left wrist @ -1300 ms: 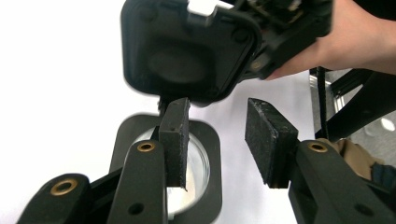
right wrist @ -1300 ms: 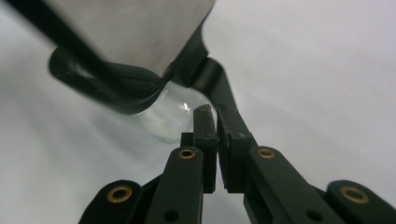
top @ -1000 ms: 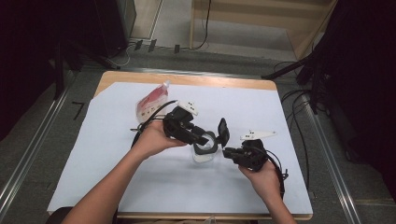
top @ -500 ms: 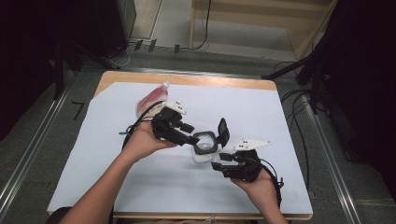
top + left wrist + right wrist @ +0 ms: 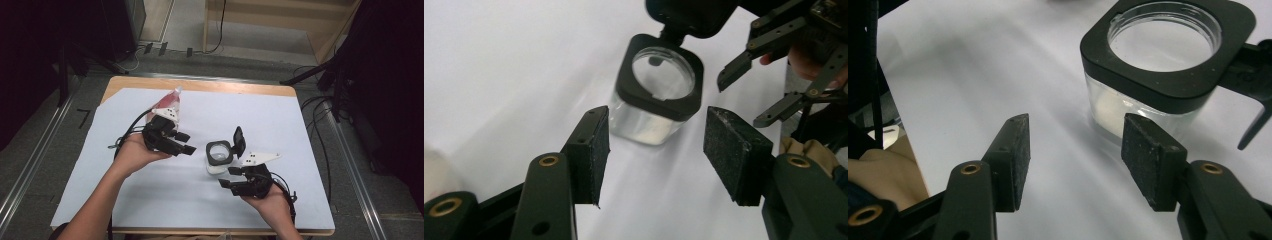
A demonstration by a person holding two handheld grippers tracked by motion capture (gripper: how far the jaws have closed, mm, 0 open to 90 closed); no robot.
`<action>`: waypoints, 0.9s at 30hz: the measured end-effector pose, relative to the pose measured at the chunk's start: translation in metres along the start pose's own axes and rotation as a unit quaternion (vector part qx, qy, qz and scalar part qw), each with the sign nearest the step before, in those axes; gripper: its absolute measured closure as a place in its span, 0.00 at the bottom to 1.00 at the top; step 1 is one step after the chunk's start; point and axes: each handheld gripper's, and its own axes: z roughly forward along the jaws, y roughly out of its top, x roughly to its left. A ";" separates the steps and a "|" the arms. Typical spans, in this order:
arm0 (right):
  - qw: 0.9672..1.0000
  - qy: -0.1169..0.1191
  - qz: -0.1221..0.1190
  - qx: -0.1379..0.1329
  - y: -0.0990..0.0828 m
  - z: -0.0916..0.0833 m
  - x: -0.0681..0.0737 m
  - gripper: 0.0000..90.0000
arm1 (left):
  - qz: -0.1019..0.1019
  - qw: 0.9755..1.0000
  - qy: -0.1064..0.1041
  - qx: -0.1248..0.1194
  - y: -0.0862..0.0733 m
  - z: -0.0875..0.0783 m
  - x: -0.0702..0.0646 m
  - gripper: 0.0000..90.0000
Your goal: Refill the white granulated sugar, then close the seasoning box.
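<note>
Both grippers have drawn back from the clear jar (image 5: 218, 159) since a second ago, their jaws just opening with nothing between them. The left gripper (image 5: 186, 143) now hangs apart to the jar's left, jaws spread and empty; the right gripper (image 5: 229, 177) sits just beside it on the near side, likewise spread and empty. The jar stands upright mid-table on the white sheet (image 5: 310, 150), its black hinged lid (image 5: 239, 139) flipped up. A red-and-white packet (image 5: 172, 97) lies behind the left hand (image 5: 134, 155).

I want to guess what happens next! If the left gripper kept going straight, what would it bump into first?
Probably the clear jar with its black flip lid open; it stands just ahead of the open left gripper. Depth is hard to judge.
</note>
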 end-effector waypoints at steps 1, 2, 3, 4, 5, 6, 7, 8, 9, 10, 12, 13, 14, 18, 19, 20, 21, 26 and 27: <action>1.000 -0.001 -0.002 0.001 0.000 0.001 0.001 0.50 | -0.004 1.000 0.003 -0.002 -0.002 -0.003 0.002 0.50; 1.000 0.000 -0.005 0.001 0.000 0.002 0.002 0.50 | -0.008 1.000 0.006 -0.005 -0.004 -0.006 0.004 0.50; 1.000 -0.001 -0.007 0.004 0.000 0.002 0.003 0.50 | -0.012 1.000 0.009 -0.006 -0.006 -0.009 0.006 0.50; 1.000 -0.001 -0.013 0.007 0.000 0.003 0.003 0.50 | -0.014 1.000 0.013 -0.007 -0.008 -0.012 0.007 0.50; 1.000 -0.002 -0.014 0.008 0.000 0.004 0.004 0.50 | -0.015 1.000 0.020 -0.006 -0.009 -0.014 0.009 0.49; 1.000 0.000 -0.018 0.007 0.001 0.004 0.004 0.51 | -0.020 1.000 0.021 -0.007 -0.011 -0.016 0.010 0.49; 1.000 0.001 -0.018 0.006 0.001 0.004 0.004 0.51 | -0.020 0.999 0.024 -0.009 -0.012 -0.019 0.012 0.49; 1.000 0.001 -0.018 0.008 0.001 0.004 0.004 0.51 | -0.021 0.999 0.024 -0.012 -0.014 -0.022 0.013 0.49; 1.000 0.002 -0.018 0.008 0.001 0.005 0.004 0.51 | -0.024 0.999 0.027 -0.015 -0.015 -0.025 0.014 0.49; 1.000 0.001 -0.016 0.009 0.002 0.005 0.004 0.51 | -0.026 0.999 0.033 -0.016 -0.017 -0.027 0.015 0.49; 1.000 0.003 -0.014 0.007 0.002 0.005 0.004 0.51 | -0.030 0.999 0.040 -0.013 -0.021 -0.032 0.017 0.49; 1.000 0.004 -0.014 0.007 0.003 0.005 0.004 0.51 | -0.031 0.998 0.046 -0.014 -0.022 -0.034 0.018 0.49; 1.000 0.004 -0.015 0.007 0.003 0.006 0.004 0.51 | -0.034 0.998 0.046 -0.015 -0.024 -0.036 0.018 0.49; 1.000 0.007 -0.014 0.009 0.003 0.007 0.004 0.52 | -0.041 0.998 0.051 -0.018 -0.030 -0.045 0.021 0.49; 1.000 0.009 -0.016 0.010 0.004 0.007 0.004 0.53 | -0.042 0.998 0.052 -0.019 -0.031 -0.046 0.022 0.49; 1.000 0.010 -0.016 0.011 0.004 0.007 0.004 0.55 | -0.045 0.997 0.057 -0.021 -0.033 -0.049 0.022 0.49; 1.000 0.015 -0.015 0.012 0.004 0.008 0.005 0.56 | -0.050 0.997 0.055 -0.023 -0.035 -0.052 0.023 0.49; 1.000 0.016 -0.019 0.012 0.005 0.009 0.006 0.55 | -0.062 0.996 0.065 -0.026 -0.042 -0.063 0.026 0.49; 1.000 0.016 -0.018 0.013 0.005 0.010 0.006 0.55 | -0.063 0.995 0.068 -0.026 -0.043 -0.064 0.027 0.49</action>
